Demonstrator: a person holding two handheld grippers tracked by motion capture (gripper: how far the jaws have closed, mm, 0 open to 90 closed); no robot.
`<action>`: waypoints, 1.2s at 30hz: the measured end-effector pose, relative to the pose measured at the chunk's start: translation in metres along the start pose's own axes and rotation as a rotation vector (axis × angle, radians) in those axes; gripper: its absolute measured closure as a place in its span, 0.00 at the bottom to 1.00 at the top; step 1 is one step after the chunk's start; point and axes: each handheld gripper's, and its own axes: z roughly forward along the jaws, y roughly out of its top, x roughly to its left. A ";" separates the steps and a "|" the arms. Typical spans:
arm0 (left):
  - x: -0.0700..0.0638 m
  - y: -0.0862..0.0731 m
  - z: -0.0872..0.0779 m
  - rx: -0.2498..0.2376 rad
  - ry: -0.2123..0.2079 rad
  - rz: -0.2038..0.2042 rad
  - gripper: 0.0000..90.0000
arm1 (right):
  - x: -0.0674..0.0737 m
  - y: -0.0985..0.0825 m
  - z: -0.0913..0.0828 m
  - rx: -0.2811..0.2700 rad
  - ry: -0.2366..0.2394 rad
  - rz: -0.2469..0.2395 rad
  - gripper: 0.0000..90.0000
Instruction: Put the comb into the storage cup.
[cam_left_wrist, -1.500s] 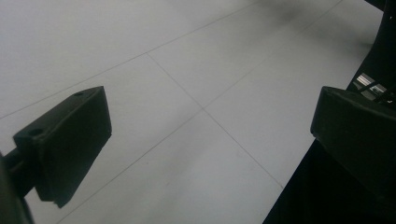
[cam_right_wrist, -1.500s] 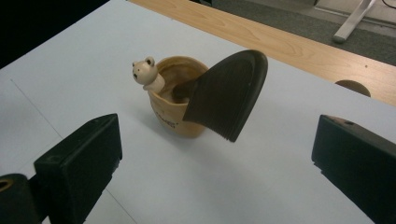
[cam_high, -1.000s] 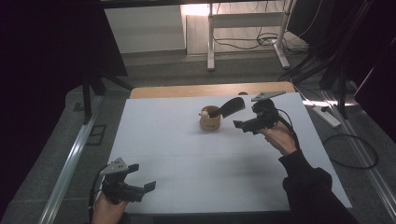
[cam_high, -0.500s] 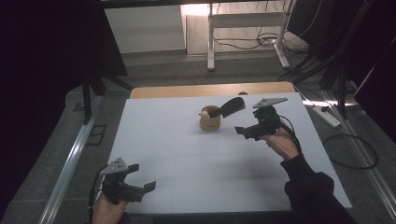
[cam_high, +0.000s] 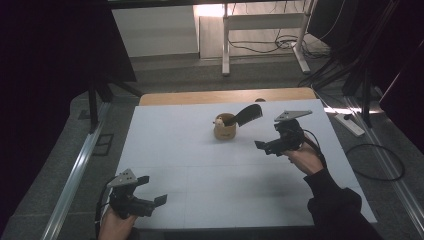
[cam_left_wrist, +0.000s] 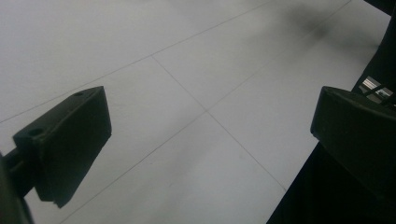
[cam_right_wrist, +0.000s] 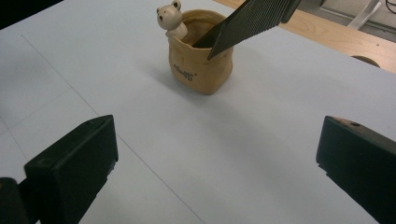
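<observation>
The white table sheet spreads across the middle of the high view, with a strip of bare wood along its far edge and a dark drop at its near edge. Most of the sheet is bare: wide open room lies left of centre and across the whole lower middle of the frame. In the left gripper view the sheet's near edge cuts diagonally across the lower right, so that tool sits close to the rim.

The left gripper is at the lower left of the high view, held just over the sheet near its front edge, its jaws spread wide with nothing between them. The right gripper is right of centre, also with jaws wide apart and nothing in them.

The tan sack-shaped pot stands upright above centre in the high view, just to the upper left of the right gripper and apart from it, and well apart from the left gripper. In the right gripper view the pot sits at upper centre, ahead of the gap between the jaws. A small white bear figure perches on its rim, and a black comb leans out of it toward the upper right.

Dark lettering is printed on the pot's front; it is too small to read.
</observation>
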 end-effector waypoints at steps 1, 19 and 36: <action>0.000 0.000 0.000 0.000 0.000 0.000 0.00 | 0.001 -0.002 -0.001 0.002 0.000 -0.002 0.00; 0.000 0.000 0.000 0.002 -0.002 0.000 0.00 | 0.007 -0.028 -0.016 0.010 -0.007 -0.015 0.00; 0.000 0.000 0.001 0.004 -0.001 0.003 0.00 | 0.014 -0.044 -0.033 0.016 -0.033 -0.029 0.00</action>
